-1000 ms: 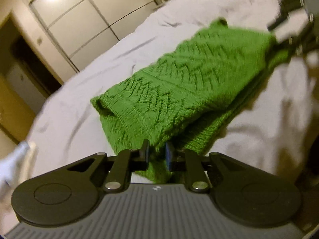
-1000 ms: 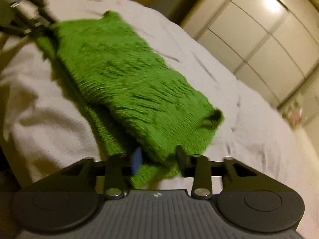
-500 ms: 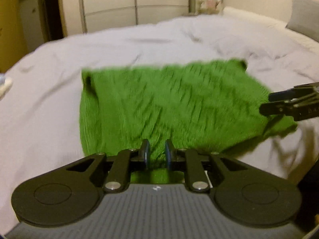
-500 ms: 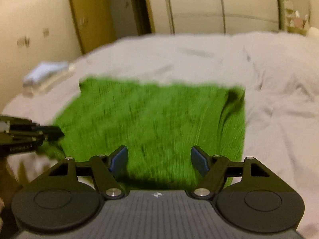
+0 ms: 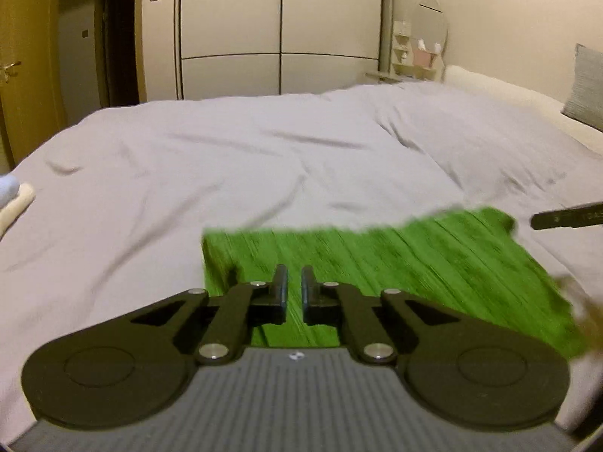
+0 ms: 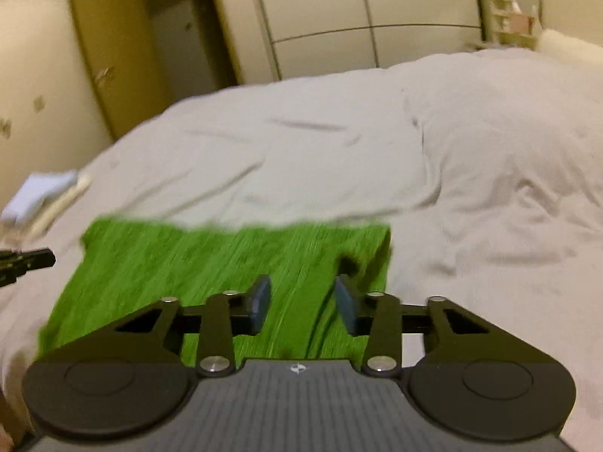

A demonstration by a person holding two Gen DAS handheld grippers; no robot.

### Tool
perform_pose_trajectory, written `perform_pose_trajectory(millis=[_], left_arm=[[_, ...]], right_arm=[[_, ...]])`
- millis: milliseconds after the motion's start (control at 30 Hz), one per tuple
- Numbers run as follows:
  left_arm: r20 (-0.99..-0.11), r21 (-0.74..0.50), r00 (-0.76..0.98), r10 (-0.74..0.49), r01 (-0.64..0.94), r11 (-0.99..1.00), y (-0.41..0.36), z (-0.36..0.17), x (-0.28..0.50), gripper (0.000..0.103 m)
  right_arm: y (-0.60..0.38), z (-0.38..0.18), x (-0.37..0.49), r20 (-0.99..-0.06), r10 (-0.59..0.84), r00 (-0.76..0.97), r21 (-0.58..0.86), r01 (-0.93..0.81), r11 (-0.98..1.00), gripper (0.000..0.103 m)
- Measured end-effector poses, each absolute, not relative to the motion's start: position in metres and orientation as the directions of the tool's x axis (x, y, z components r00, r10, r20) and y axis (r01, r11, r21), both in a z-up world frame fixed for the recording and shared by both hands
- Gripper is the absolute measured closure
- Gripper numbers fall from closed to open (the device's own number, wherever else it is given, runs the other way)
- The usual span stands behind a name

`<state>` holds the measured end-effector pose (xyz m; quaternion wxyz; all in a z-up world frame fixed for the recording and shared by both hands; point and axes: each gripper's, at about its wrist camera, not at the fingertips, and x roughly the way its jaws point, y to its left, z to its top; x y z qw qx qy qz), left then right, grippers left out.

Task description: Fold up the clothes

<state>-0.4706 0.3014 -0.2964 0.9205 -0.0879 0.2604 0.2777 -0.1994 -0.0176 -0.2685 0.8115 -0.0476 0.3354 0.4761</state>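
Green knit sweater (image 5: 395, 275) lies on the pale bedsheet (image 5: 245, 173), filling the lower centre and lower right of the left wrist view; its surface is streaked with motion blur, so the knit pattern is unreadable. Left gripper (image 5: 294, 297) sits low centre of that frame, fingers drawn close with a narrow gap between them, green fabric showing in the gap; whether the pads actually pinch the cloth cannot be told. In the right wrist view the sweater spans lower left to centre, and the right gripper (image 6: 303, 305) is over it with blue-padded fingers (image 6: 260, 301) spread well apart, nothing between them. A dark fold or hole shows just above the right-hand pad. Small stack of folded white cloth (image 6: 41, 196) at the left edge. White wardrobe doors (image 5: 279, 30) across the upper frame.
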Motion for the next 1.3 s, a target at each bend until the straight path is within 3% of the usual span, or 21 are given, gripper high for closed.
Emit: perform_pose_trajectory(millis=[133, 233, 300, 500, 533, 567, 600, 767, 1033, 1233, 1300], left_arm=[[-0.558, -0.074, 0.696, 0.453, -0.585, 0.807, 0.349, -0.315, -0.448, 0.1], [-0.624, -0.132, 0.657, 0.423, -0.622, 0.771, 0.375, -0.346, -0.445, 0.1], [-0.618, -0.23, 0.684, 0.387, -0.629, 0.743, 0.385, -0.362, -0.457, 0.099], [-0.578, -0.533, 0.756, 0.307, -0.634, 0.56, 0.402, -0.368, -0.5, 0.103], [-0.568, -0.528, 0.757, 0.323, -0.637, 0.562, 0.395, -0.36, -0.507, 0.103], [-0.557, -0.517, 0.756, 0.343, -0.639, 0.57, 0.386, -0.352, -0.513, 0.103], [-0.559, -0.496, 0.749, 0.355, -0.645, 0.581, 0.37, -0.346, -0.519, 0.103], [-0.57, -0.383, 0.711, 0.412, -0.674, 0.632, 0.284, -0.32, -0.544, 0.102], [-0.671, -0.176, 0.58, 0.462, -0.73, 0.66, 0.196, -0.351, -0.536, 0.099], [-0.727, -0.122, 0.495, 0.476, -0.775, 0.62, 0.172, -0.349, -0.526, 0.096], [-0.746, -0.114, 0.47, 0.471, -0.788, 0.605, 0.163, -0.345, -0.525, 0.088]], right_arm=[[0.012, -0.283, -0.168, -0.599, 0.729, 0.331, 0.238, -0.796, 0.556, 0.073], [0.026, -0.308, -0.15, -0.654, 0.689, 0.312, 0.225, -0.789, 0.571, 0.076], [0.028, -0.328, -0.139, -0.694, 0.657, 0.294, 0.227, -0.777, 0.588, 0.083], [0.008, -0.336, -0.125, -0.675, 0.683, 0.281, 0.34, -0.703, 0.625, 0.084], [0.003, -0.33, -0.129, -0.672, 0.677, 0.299, 0.339, -0.689, 0.64, 0.083], [-0.001, -0.322, -0.134, -0.666, 0.673, 0.322, 0.328, -0.684, 0.652, 0.073], [-0.009, -0.314, -0.144, -0.655, 0.674, 0.341, 0.317, -0.686, 0.655, 0.072], [-0.048, -0.287, -0.21, -0.603, 0.721, 0.342, 0.336, -0.71, 0.619, 0.072], [-0.062, -0.295, -0.293, -0.655, 0.705, 0.273, 0.267, -0.789, 0.554, 0.072], [-0.067, -0.313, -0.302, -0.727, 0.634, 0.262, 0.236, -0.772, 0.59, 0.057], [-0.073, -0.304, -0.308, -0.717, 0.641, 0.272, 0.233, -0.774, 0.589, 0.041]])
